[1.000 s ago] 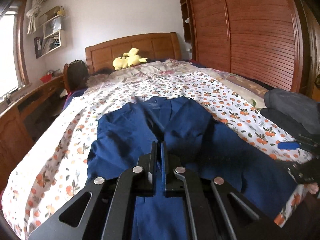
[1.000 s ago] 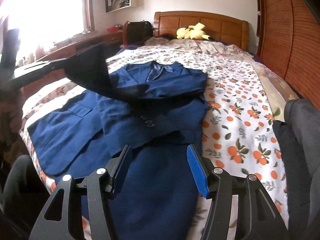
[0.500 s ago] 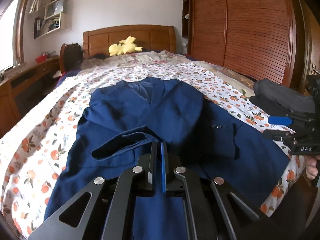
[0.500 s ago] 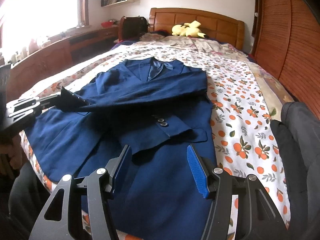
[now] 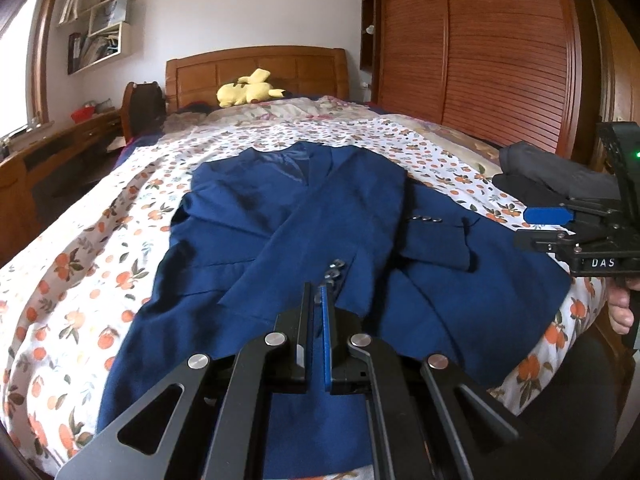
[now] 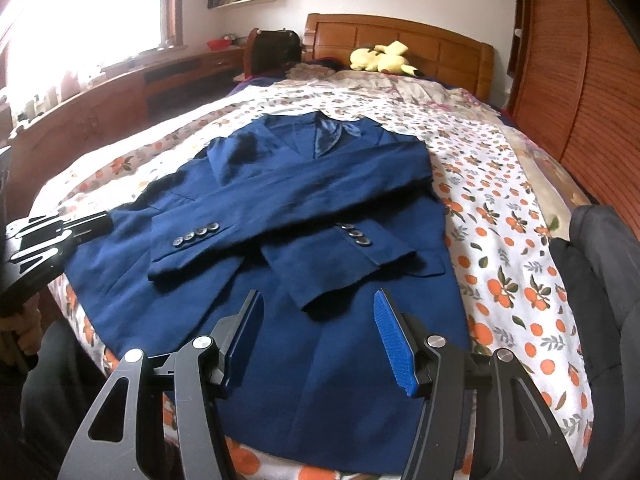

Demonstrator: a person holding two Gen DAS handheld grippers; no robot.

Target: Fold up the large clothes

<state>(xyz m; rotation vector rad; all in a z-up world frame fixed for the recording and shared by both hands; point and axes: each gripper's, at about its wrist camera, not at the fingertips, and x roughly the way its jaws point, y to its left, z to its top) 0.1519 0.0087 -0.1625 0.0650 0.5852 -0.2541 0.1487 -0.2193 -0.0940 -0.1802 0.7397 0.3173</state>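
Note:
A navy blue suit jacket (image 5: 304,216) lies face up on the bed, collar toward the headboard; it also shows in the right wrist view (image 6: 320,184). Both sleeves are folded across its front, cuffs with buttons (image 6: 196,234) lying on the lower chest. My left gripper (image 5: 316,304) has its jaws nearly closed, with nothing between them, just short of the left sleeve cuff; it appears at the left edge of the right wrist view (image 6: 76,224). My right gripper (image 6: 320,320) is open and empty above the jacket's hem; it appears at the right of the left wrist view (image 5: 544,224).
The bed has a white sheet with orange fruit print (image 6: 500,208). Dark folded clothes (image 5: 556,180) lie at the bed's right edge. A yellow plush toy (image 5: 248,90) sits by the wooden headboard. A wooden wardrobe (image 5: 480,48) stands on the right, a desk (image 6: 120,96) on the left.
The left gripper carried the left sleeve across the jacket, laid it over the front and let go. The right gripper stayed open over the hem.

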